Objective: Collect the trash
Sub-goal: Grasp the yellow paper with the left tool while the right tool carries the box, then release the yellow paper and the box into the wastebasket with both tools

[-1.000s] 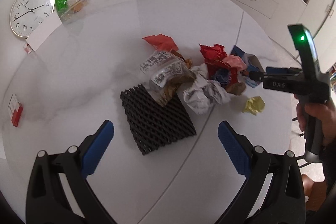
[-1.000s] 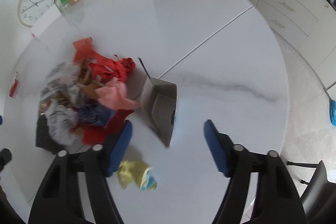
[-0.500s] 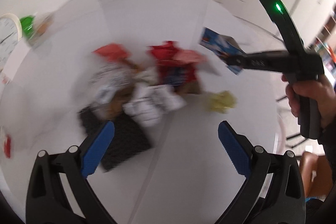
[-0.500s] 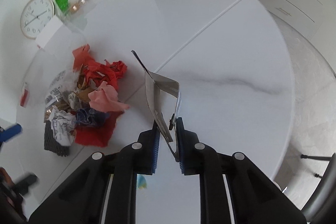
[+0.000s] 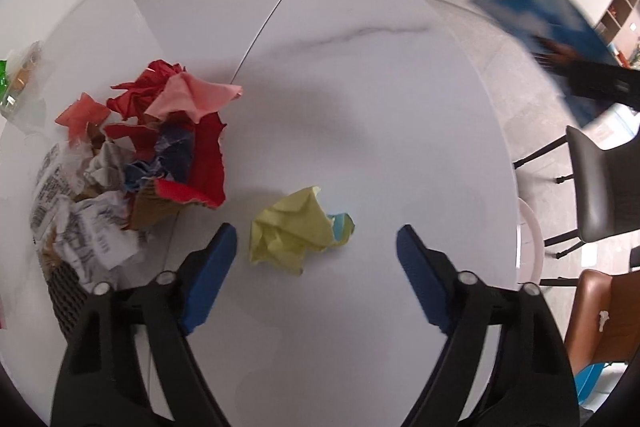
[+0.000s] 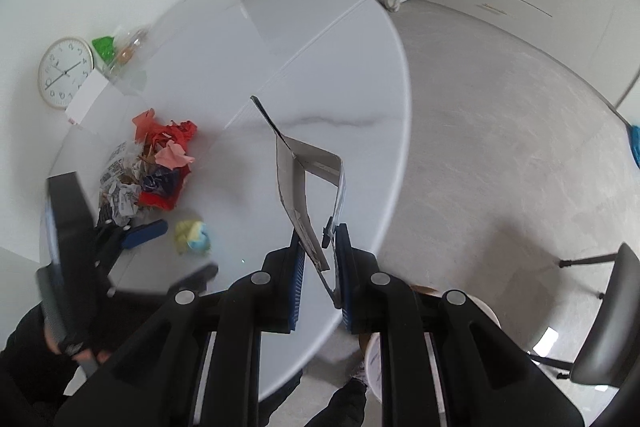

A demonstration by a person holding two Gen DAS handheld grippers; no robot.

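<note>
Since the frame half a second back, we note the right claw (image 6: 318, 259) has lifted the flattened carton (image 6: 298, 183) clear of the bench (image 6: 360, 67) and swung it out past the bench's edge; the left claw (image 5: 316, 259) has shifted from the black mesh pad toward the yellow paper ball (image 5: 296, 231).

Right claw: closed on the carton's lower edge, blue pads pinching the grey cardboard. Carton hangs in the air, folded open in a V, its blue printed face seen in the left wrist view at upper right (image 5: 532, 7), blurred by motion.

Left claw: open wide, both blue pads apart, hovering low over the bench. Yellow paper ball lies between the two fingers' line of sight, nearer the left finger (image 5: 210, 275), not touched. A bit of light blue paper is tucked into its right side.

Trash pile (image 5: 160, 147) sits on the bench left of the ball, apart from it: red torn paper, a pink crumpled sheet (image 5: 196, 97), dark blue wrapper, brown cardboard scrap, white printed wrappers. Black mesh pad (image 5: 66, 297) shows at the pile's near left edge, partly under the white wrappers.

A round white container's rim (image 5: 528, 247) shows beyond the bench's right edge, near a grey chair (image 5: 604, 187). Wall clock (image 6: 64, 73) lies flat at the far left of the bench in the right wrist view.
</note>
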